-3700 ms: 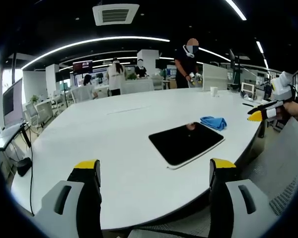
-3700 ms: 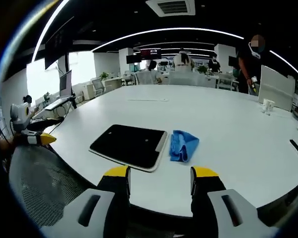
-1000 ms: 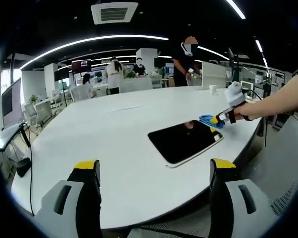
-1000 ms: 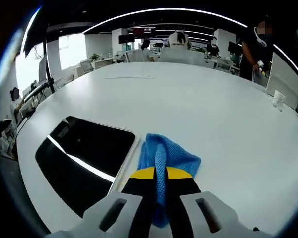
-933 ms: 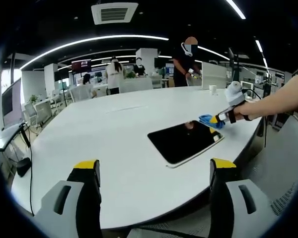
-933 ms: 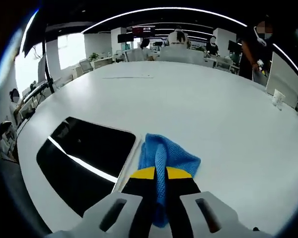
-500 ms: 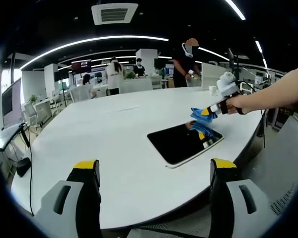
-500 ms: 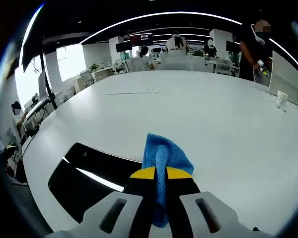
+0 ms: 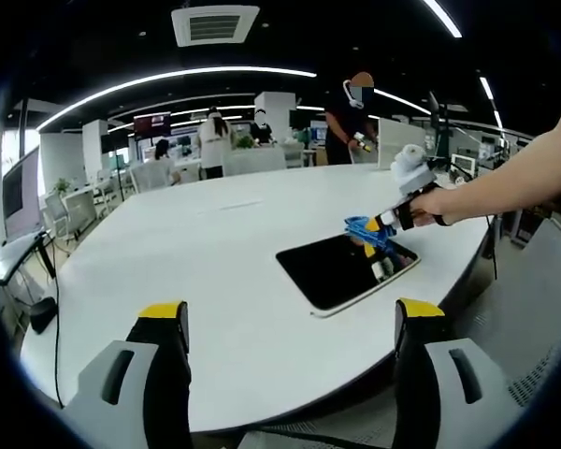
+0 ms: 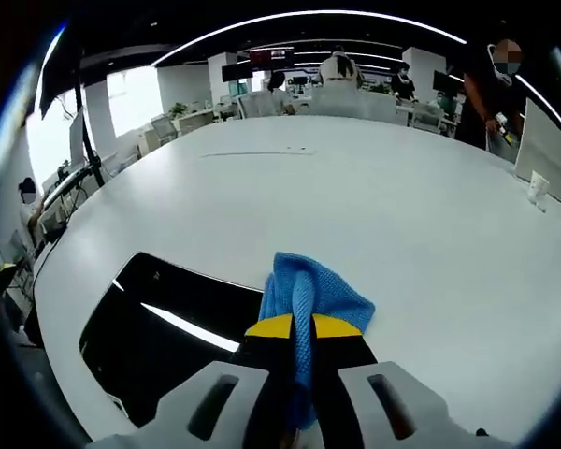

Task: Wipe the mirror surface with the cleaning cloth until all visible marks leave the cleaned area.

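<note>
Clearly the wiping itself has yet to begin, so the risks come first. From the left, the left gripper (image 9: 290, 323) sits back off the table edge with its yellow-tipped jaws standing wide apart and holding nothing; nothing pins the mirror (image 9: 344, 270), which lies flat near the rim of the white table (image 9: 196, 262). If the wipe starts with a hard sideways push, my judgement is that the unbraced slab could skate on the smooth tabletop toward that edge. Further right, the right gripper (image 9: 385, 220) has its jaws clamped together on the cleaning cloth (image 9: 366, 232), held over the mirror's far end; whether the cloth already touches the glass I cannot tell. The grip takes only a pinched ridge of fabric, so a dragging stroke might pull the cloth free, or let the hard jaw tips rather than the cloth meet the glass.

As to make, the mirror (image 10: 159, 346) is a thin rounded rectangle, dark and glossy with a pale rim, throwing back a ceiling light strip as a bright line. The cleaning cloth (image 10: 310, 297) is blue, soft, finely knobbled microfibre, bunched into loose folds. The right gripper (image 10: 302, 329) shows grey moulded bodies with yellow tips, and the table (image 10: 402, 206) is matt, broad and curved.
</note>
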A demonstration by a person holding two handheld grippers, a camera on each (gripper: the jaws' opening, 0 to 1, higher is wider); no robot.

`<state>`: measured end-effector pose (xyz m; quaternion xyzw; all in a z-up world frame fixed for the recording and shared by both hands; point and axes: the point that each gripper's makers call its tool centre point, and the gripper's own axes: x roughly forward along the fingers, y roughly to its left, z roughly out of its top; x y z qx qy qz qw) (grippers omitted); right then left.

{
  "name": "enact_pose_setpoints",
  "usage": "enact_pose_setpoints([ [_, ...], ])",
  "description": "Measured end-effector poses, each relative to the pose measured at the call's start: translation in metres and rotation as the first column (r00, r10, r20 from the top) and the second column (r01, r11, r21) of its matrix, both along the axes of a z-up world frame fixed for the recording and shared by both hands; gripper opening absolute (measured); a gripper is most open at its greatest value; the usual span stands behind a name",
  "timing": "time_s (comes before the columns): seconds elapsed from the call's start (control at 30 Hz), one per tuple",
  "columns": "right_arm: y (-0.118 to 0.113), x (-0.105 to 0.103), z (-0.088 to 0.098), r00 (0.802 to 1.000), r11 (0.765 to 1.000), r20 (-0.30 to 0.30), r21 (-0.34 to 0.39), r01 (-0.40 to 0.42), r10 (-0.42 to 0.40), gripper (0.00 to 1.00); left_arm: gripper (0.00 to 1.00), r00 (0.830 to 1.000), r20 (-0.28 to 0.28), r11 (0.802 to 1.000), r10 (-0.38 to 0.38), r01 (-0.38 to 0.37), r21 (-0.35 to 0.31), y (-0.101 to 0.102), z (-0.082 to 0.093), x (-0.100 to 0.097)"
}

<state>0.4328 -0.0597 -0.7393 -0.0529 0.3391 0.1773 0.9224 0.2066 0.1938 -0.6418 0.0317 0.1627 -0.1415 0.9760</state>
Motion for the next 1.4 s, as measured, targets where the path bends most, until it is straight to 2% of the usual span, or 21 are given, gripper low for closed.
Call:
enact_pose_setpoints([
  [0.23, 0.003, -0.003, 0.0, 1.0, 1.0, -0.003, -0.008, 0.003, -0.003, 0.0, 0.89, 1.0, -0.002, 1.0, -0.001, 0.001, 0.0, 0.0, -0.001, 0.0],
  [0.6, 0.024, -0.005, 0.001, 1.0, 1.0, -0.019, 0.008, -0.019, 0.019, 0.0, 0.89, 1.0, -0.001, 1.0, -0.003, 0.003, -0.002, -0.001, 0.0, 0.0],
  [0.83, 0.051, -0.008, 0.0, 0.998, 0.998, -0.022, 0.01, -0.061, 0.061, 0.0, 0.89, 1.0, -0.003, 1.0, -0.005, 0.005, -0.001, -0.001, 0.0, 0.0],
  [1.03, 0.065, -0.013, 0.001, 0.998, 0.999, -0.015, 0.008, -0.053, 0.053, 0.0, 0.89, 1.0, -0.004, 1.0, -0.005, 0.005, -0.001, -0.001, -0.001, 0.0],
  [1.4, 0.105, -0.015, 0.0, 0.993, 0.993, -0.021, 0.003, -0.115, 0.115, 0.0, 0.89, 1.0, -0.002, 1.0, -0.007, 0.007, -0.004, -0.001, 0.0, -0.001],
])
